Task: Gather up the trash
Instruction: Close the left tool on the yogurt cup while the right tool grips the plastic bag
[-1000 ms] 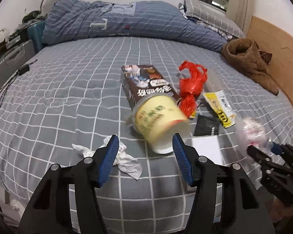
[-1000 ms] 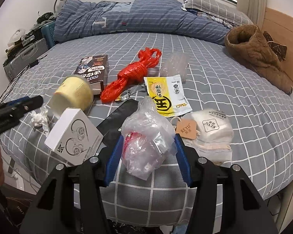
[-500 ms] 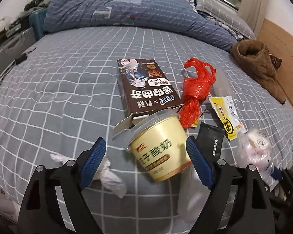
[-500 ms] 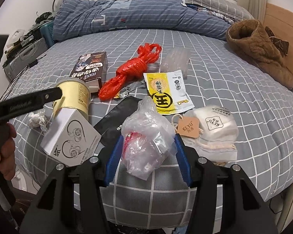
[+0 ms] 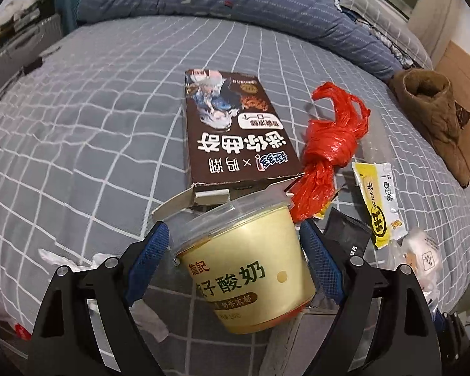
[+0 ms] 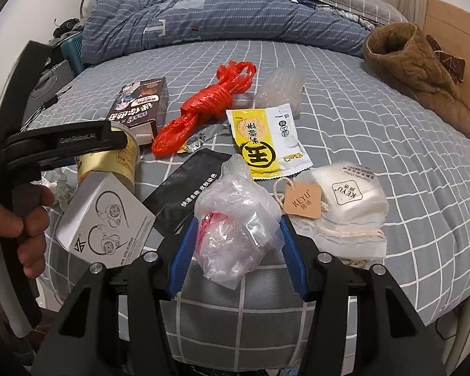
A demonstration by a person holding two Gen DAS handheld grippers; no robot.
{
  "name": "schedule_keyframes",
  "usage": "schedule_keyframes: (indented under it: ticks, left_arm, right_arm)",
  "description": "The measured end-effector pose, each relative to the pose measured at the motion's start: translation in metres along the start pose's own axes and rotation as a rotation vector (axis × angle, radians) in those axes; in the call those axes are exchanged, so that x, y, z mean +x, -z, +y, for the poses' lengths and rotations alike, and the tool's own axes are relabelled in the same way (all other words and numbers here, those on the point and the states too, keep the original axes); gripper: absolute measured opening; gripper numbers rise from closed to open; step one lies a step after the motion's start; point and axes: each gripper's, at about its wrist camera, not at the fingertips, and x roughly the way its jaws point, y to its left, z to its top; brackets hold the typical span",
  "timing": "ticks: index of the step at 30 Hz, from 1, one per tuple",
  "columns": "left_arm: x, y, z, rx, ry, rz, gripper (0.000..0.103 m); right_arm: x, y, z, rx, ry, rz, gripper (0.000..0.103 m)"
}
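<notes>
The left gripper [image 5: 235, 247] is spreading its fingers [image 5: 148, 252] wide on either side of the yellow yogurt cup [image 5: 250, 250], which is lying tilted on the bed [image 5: 78, 125]; whether the pads are touching the cup's sides is hard to tell, and a small gap is showing at the right one. The cup is hiding the near flap of the brown snack box [image 5: 235, 131] just beyond the fingers. A crumpled tissue [image 5: 78, 260] is lying half covered behind the left finger. To the right of the fingers, the red plastic bag [image 5: 329, 144] is overlapping a black sachet [image 5: 347, 238].

The right gripper [image 6: 235, 244] is pinching a clear plastic bag [image 6: 235, 216], its fingers pressing into both sides. Left of them a white earphone box [image 6: 106, 219] is blocking part of the cup, and the person's left hand [image 6: 12, 219] is being cut off by the frame edge. A yellow packet [image 6: 266, 141] is lying beyond the fingers
</notes>
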Motion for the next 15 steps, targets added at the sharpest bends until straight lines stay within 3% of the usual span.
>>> schedule_keyframes:
  ticks: [15]
  left_arm:
    - [-0.0042, 0.0022, 0.0010, 0.033, 0.013, -0.014, 0.082]
  right_arm:
    - [0.0003, -0.0003, 0.0005, 0.000, 0.000, -0.004, 0.051]
